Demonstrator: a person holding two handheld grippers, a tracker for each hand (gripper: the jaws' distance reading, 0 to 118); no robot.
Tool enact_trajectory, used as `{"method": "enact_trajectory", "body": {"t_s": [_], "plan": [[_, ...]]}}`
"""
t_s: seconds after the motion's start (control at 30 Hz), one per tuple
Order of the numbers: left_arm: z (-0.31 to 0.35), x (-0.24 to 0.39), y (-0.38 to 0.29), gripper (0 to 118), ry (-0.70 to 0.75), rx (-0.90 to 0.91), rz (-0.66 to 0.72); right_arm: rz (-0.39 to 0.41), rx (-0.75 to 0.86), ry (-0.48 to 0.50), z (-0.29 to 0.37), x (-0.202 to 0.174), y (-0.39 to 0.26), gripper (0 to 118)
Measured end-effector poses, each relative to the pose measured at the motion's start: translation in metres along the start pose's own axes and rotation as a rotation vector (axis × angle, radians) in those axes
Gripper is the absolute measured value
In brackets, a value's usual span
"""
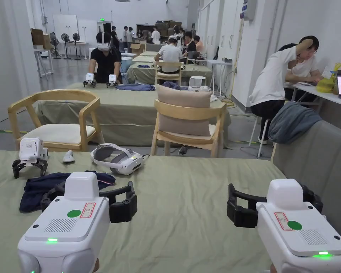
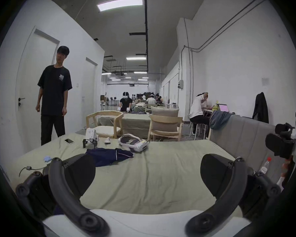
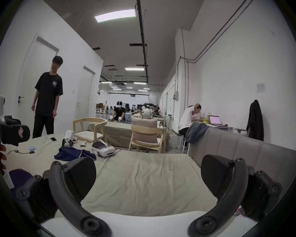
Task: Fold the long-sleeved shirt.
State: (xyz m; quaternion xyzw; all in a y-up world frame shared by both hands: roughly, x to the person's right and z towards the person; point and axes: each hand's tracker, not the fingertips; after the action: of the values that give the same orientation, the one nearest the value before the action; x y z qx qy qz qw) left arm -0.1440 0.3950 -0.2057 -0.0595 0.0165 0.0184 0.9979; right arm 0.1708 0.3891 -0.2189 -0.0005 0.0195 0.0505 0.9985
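Green-clothed table [image 1: 187, 199] in a busy hall; navy shirt [image 1: 38, 188] crumpled; both tongs apart, empty

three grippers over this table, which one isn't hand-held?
The spare white gripper with black jaws, standing on the green table beyond the crumpled navy shirt. The left gripper and right gripper are hand-held, open.

White headset [image 1: 117, 159] near wooden chairs [image 1: 187, 122]

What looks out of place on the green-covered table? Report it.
The dark navy long-sleeved shirt lies crumpled in a heap at the far left, not spread flat. A white headset and a spare white gripper sit just beyond it.
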Motion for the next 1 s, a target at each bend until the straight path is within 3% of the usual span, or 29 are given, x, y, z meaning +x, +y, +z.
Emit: {"method": "enact_trajectory", "body": {"t_s": [0.23,1.0], "plan": [[0.0035,0.0019,0.0028,111,-0.004,0.009,-0.010,-0.025,0.010,-0.004,0.0015,0.0028,0.0044,118],[0.0061,-0.0039,0.0090,111,0.010,0.027,-0.002,0.005,0.073,-0.013,0.0098,0.0020,0.0105,118]]}}
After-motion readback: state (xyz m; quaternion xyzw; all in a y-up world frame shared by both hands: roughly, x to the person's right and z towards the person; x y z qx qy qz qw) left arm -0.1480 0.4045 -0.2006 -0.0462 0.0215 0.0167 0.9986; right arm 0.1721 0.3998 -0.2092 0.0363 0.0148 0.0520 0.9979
